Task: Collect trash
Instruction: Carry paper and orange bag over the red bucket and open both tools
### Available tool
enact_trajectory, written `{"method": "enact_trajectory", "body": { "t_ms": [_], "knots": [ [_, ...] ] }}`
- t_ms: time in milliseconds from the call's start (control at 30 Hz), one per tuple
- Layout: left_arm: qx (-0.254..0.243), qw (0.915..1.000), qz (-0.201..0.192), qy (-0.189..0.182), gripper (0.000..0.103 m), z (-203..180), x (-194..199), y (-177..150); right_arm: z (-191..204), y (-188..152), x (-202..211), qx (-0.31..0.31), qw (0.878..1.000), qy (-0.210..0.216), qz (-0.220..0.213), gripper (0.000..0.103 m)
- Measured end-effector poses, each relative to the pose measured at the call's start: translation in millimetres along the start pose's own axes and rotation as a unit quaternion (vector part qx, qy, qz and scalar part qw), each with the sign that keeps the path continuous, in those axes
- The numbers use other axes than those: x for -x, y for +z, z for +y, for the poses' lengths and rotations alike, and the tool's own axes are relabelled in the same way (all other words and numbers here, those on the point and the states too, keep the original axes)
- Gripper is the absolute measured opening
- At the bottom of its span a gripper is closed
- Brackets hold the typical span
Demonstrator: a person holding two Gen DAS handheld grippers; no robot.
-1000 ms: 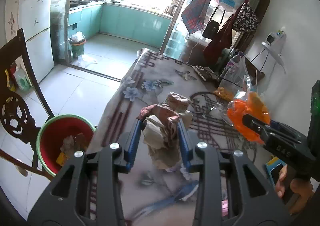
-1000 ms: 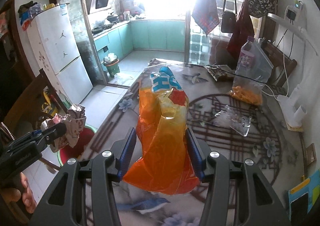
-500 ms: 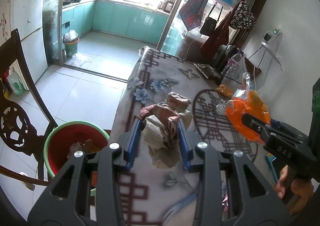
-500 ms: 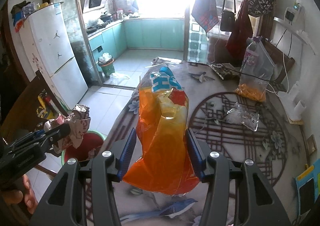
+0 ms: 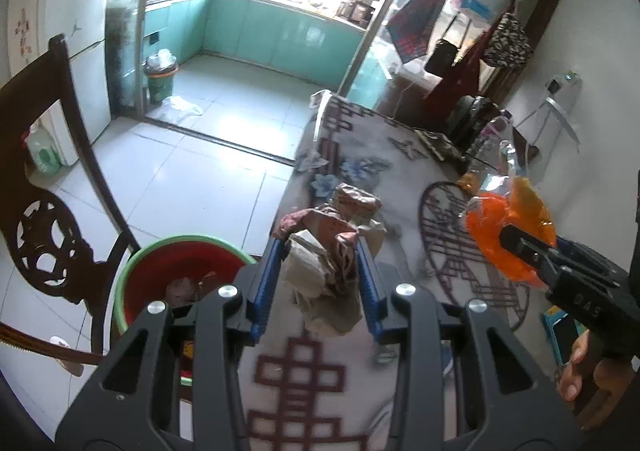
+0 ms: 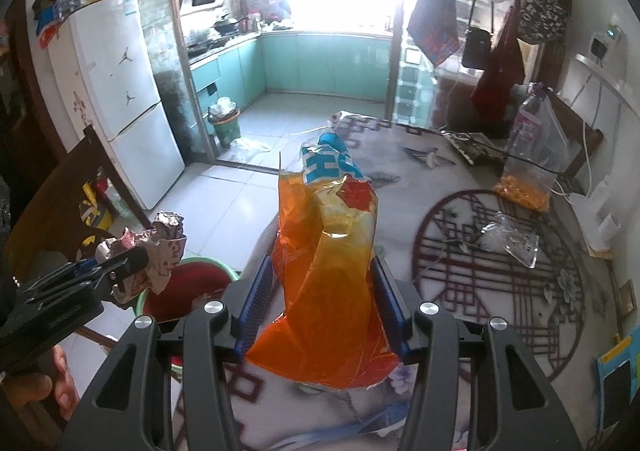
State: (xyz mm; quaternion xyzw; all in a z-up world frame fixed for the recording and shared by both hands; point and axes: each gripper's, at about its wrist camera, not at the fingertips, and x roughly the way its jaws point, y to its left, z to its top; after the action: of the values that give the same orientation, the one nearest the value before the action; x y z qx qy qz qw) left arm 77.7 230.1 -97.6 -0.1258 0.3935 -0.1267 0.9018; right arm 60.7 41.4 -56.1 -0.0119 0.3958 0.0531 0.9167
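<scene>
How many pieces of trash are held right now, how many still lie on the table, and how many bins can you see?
Held trash: 2, crumpled paper wad, orange plastic bag
Trash left on table: 1, clear wrapper
Bins: 2, red bin, kitchen bin
Total: 5

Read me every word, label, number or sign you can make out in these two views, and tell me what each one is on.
"DAS": raised letters on the body of the right gripper, read in the left wrist view.
Large blue characters on the white band of the orange wrapper: crumpled, not readable.
Print on the crumpled paper in the left gripper: too creased to read.
Label on the plastic bottle: blurred.
</scene>
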Motion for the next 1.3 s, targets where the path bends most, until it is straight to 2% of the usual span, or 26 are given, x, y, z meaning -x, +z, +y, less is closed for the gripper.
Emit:
{"method": "enact_trajectory", "body": {
  "t_ms": [300,533,833,1100,1300],
  "knots": [
    [0.028,0.9986,0.02,0.039,0.037,43,-8,-7,44,3,-20,0.034,0.999,0.03,0.019,0.049],
    [0.045,0.9957,0.046,0.067,0.037,74,-25,-17,73,3,-47,0.054,0.995,0.068,0.047,0.049],
    [0.064,0.9889,0.089,0.1,0.037,114,-51,-33,115,-13,-108,0.076,0.978,0.14,0.135,0.049],
    [0.084,0.9833,0.115,0.114,0.037,140,-68,-38,146,-22,-147,0.103,0.966,0.152,0.181,0.049],
    [0.098,0.9798,0.13,0.116,0.037,154,-79,-38,156,-22,-162,0.122,0.962,0.153,0.191,0.049]
  ]
}}
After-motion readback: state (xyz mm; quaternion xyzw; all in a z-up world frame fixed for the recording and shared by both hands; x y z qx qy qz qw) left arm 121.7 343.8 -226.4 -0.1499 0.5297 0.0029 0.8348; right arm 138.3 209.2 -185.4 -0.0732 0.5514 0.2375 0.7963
